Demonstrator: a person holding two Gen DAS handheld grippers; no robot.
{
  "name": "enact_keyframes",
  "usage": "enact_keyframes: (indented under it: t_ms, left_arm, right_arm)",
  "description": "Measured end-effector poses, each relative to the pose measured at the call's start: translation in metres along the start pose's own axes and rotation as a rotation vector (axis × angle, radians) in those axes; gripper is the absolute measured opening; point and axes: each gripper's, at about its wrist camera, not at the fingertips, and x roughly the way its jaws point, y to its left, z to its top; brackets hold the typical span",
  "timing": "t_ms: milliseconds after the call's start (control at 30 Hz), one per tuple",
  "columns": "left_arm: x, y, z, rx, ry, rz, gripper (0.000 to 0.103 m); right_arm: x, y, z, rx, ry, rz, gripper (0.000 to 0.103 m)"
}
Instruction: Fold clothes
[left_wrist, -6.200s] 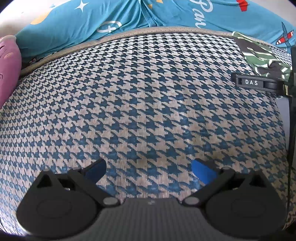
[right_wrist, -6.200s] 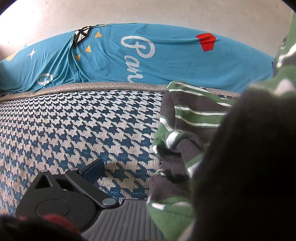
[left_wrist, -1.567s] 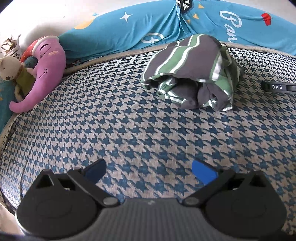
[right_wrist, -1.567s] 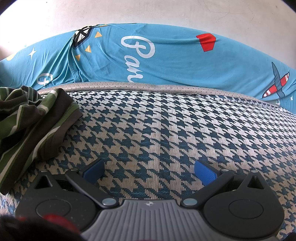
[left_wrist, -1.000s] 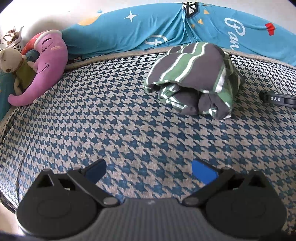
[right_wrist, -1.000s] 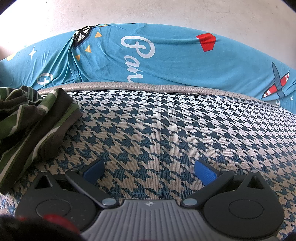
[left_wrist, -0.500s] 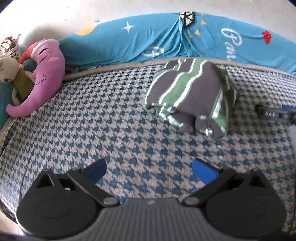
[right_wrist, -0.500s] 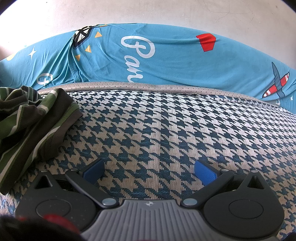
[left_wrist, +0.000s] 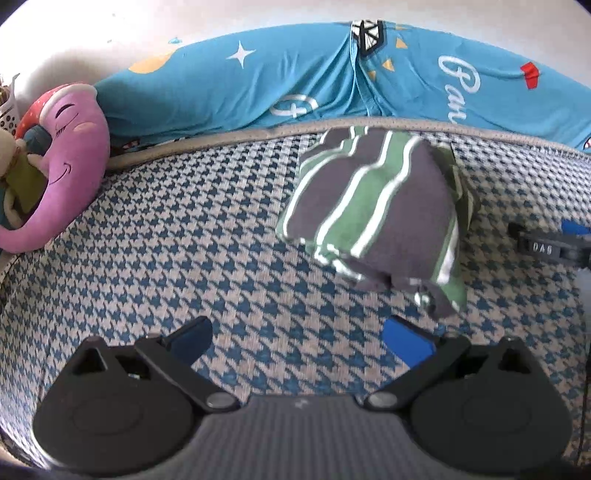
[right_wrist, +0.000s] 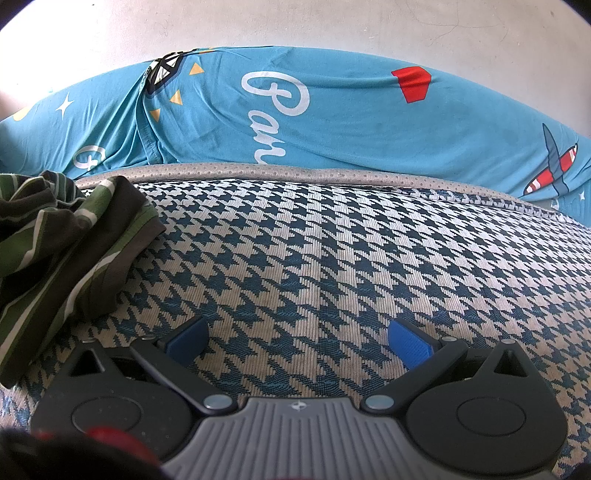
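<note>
The left gripper (left_wrist: 297, 338) hangs above the houndstooth cushion (left_wrist: 184, 236) with its blue-padded fingers spread wide and nothing between them. Just beyond its right finger lies the striped garment (left_wrist: 373, 210), a folded bundle in grey, green and white resting on the cushion near the far edge, its loose ends bunched at the near corner. To the right of the bundle, the tip of the right gripper (left_wrist: 546, 245) shows at the edge of the left wrist view. The right gripper (right_wrist: 299, 339) is likewise released, its fingers wide apart over bare cushion (right_wrist: 332, 258), apart from the garment (right_wrist: 66, 236), which lies to its left. Behind the cushion's grey piped edge a blue printed cloth (right_wrist: 332, 122) runs along the wall. At the far left sits a purple plush toy (left_wrist: 62, 162).
</note>
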Motion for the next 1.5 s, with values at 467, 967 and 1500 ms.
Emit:
enact_keyframes:
  t_ms: [467, 967, 1500]
  left_arm:
    - [0.007, 0.016, 0.018, -0.111, -0.013, -0.030, 0.103]
    - [0.031, 0.020, 0.030, -0.107, 0.029, 0.029, 0.103]
    - [0.040, -0.003, 0.025, -0.098, 0.080, 0.016, 0.103]
  right_arm:
    - [0.000, 0.001, -0.001, -0.003, -0.004, -0.003, 0.103]
    - [-0.021, 0.016, -0.001, 0.075, 0.174, -0.021, 0.103]
    - [-0.065, 0.034, -0.001, 0.168, 0.126, 0.132, 0.103]
